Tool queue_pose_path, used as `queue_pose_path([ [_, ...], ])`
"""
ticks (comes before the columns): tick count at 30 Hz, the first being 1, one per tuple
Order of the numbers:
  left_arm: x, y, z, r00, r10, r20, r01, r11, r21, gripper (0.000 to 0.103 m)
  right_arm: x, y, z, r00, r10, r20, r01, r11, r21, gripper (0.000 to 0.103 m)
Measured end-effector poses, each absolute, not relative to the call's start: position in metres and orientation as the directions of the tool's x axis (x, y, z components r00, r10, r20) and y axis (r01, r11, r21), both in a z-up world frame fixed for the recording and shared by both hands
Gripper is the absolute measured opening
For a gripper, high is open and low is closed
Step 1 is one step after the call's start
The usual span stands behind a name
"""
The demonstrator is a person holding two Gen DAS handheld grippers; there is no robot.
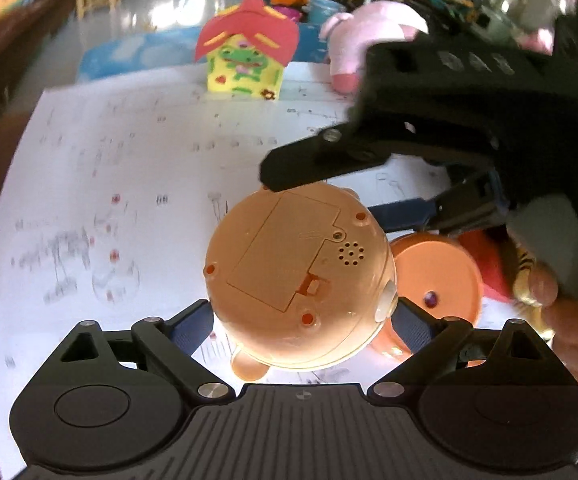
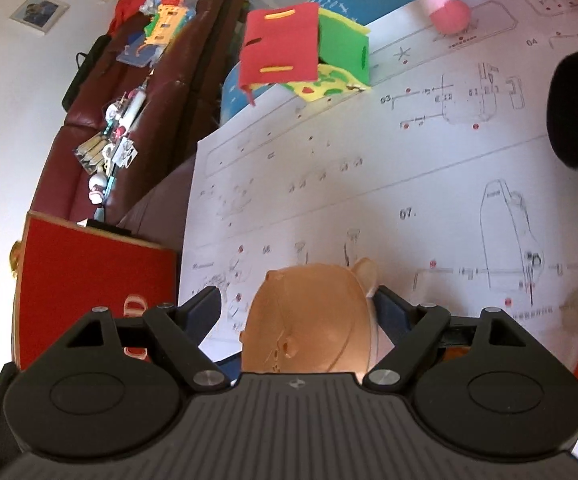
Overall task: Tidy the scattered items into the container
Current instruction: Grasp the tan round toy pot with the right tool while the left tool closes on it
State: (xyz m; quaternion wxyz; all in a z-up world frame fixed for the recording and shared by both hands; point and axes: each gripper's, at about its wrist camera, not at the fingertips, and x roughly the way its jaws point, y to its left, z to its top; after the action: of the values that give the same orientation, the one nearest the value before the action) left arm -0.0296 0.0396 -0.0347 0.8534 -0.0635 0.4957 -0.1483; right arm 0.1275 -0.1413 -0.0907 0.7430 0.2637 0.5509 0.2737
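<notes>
An orange round toy [image 1: 299, 276] with small ears sits between the jaws of the left gripper [image 1: 303, 316], its flat underside, with battery cover and speaker holes, turned toward the camera. The blue pads flank the toy on either side, though whether they press it cannot be told. The right gripper [image 1: 389, 188] comes in from the far right, its upper finger resting on the toy's far edge and its lower blue finger reaching toward the toy's right side; those jaws are spread wide around the toy.

In the right wrist view, the same toy [image 2: 313, 320] fills the gap of the right gripper [image 2: 297, 312], with the pads to each side; contact is unclear. A person's hand [image 1: 569, 312] holds the right gripper's handle.

Just right of the left jaws lies an orange disc [image 1: 437, 276]. Well beyond them, on the paper-covered table [image 1: 129, 152], stand a foam house [image 1: 249, 56] with a red roof and a pink plush toy [image 1: 369, 40]. A red box [image 2: 89, 280] sits left of the right jaws.
</notes>
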Motion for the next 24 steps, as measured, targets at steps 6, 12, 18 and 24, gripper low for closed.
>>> queue_pose_path([
  [6,-0.041,0.064,-0.034,0.456,-0.4,-0.795,0.069,0.906,-0.417,0.094,0.108,-0.14,-0.093,0.233,0.697,-0.678,-0.104,0.711,0.695,0.084],
  [12,-0.06,0.044,-0.025,0.467,-0.326,-0.822,0.14,0.945,-0.295,0.095,0.093,-0.126,-0.085,0.22,0.627,-0.747,-0.107,0.777,0.621,0.064],
  [18,-0.084,0.035,-0.01,0.562,-0.224,-0.796,0.194,0.972,-0.136,0.098,0.085,-0.124,-0.076,0.223,0.607,-0.763,-0.116,0.794,0.597,0.063],
  [24,-0.093,0.028,-0.004,0.593,-0.204,-0.779,0.236,0.969,-0.074,0.098,0.076,-0.117,-0.068,0.212,0.609,-0.764,-0.119,0.792,0.599,0.063],
])
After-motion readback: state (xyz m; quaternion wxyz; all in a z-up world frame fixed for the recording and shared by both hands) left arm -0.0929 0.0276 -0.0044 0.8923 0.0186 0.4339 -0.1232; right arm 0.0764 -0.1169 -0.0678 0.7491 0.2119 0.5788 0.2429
